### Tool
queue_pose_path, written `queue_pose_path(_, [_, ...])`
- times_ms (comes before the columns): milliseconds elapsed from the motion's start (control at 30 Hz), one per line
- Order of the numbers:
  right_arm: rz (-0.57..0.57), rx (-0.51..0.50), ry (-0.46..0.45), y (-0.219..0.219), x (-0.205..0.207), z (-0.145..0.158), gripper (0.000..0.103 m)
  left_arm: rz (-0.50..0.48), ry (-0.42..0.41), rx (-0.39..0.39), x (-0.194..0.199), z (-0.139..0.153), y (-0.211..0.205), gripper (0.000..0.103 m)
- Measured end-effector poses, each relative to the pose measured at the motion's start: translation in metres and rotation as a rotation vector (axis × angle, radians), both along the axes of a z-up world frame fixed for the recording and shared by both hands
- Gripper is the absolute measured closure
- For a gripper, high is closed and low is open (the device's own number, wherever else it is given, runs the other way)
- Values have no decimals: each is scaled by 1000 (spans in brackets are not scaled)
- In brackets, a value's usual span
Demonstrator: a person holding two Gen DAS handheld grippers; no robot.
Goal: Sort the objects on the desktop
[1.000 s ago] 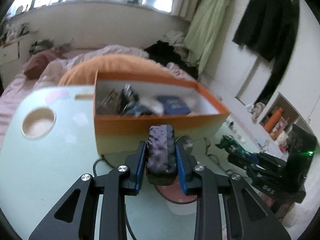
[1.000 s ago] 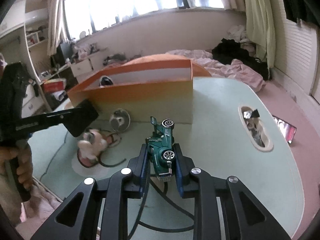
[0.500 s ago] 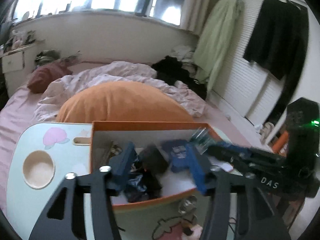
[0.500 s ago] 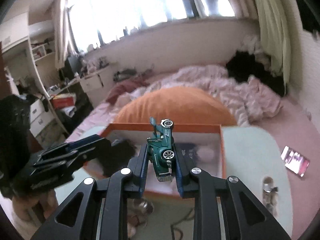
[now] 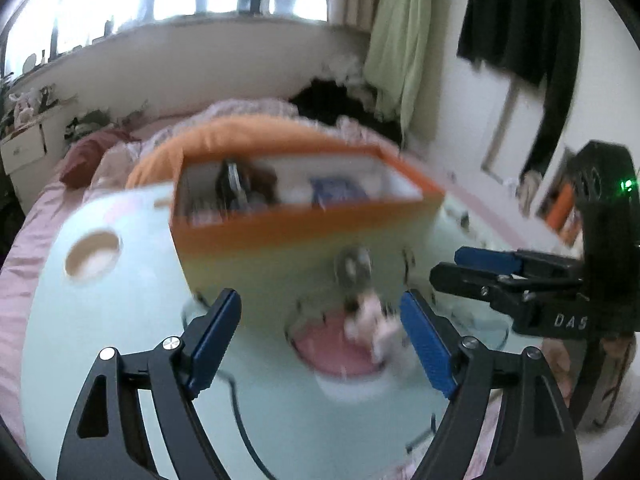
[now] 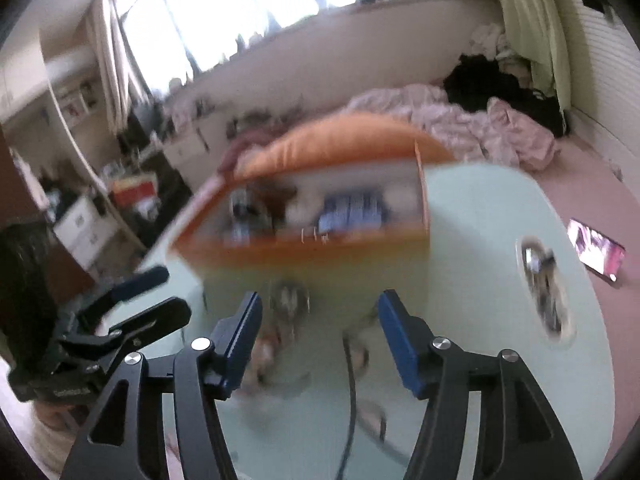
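Both left gripper [image 5: 320, 332] and right gripper [image 6: 318, 338] spreading, empty; blurred small fan [image 5: 354, 268] at frame centre, probably light, fragile: pinch by base.

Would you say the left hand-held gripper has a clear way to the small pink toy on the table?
Probably yes: the left hand-held gripper is empty, its jaws opening, and nothing stands between it and the pink toy.
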State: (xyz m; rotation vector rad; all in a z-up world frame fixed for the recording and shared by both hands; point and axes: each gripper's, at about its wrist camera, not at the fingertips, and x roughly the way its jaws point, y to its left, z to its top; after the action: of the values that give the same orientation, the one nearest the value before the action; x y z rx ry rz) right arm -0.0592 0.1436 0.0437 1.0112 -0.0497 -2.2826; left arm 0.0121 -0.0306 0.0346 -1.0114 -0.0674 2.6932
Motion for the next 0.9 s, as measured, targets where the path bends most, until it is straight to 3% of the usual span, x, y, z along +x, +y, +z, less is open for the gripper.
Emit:
queue_pose_path(133, [-26, 101, -35, 0, 18, -27, 40, 28, -77, -21, 9, -28, 7, 21])
queue_pose_path(167, [-38, 98, -30, 4, 16, -31, 37, 50, -47, -44, 12, -32, 10, 18])
queue_pose_path(267, [-43, 116, -36, 4, 14, -35, 0, 89, -49, -158, 13, -36, 23, 11])
queue_pose_path(300, [-43, 146, -21, 2, 15, -36, 0, 77, -44, -157, 14, -36, 25, 10])
queue_pose_path(333, [-43, 198, 11, -2, 18, -39, 0, 61, -43, -160, 16, -37, 28, 0])
queue_pose_path(500, [-60, 210, 79, 1, 21, -47, 0, 37, -25, -158, 19, -37, 28, 0])
queue_pose_path(900, [-66, 234, 110, 2, 14, -46, 0, 25, -18, -153, 14, -37, 28, 0])
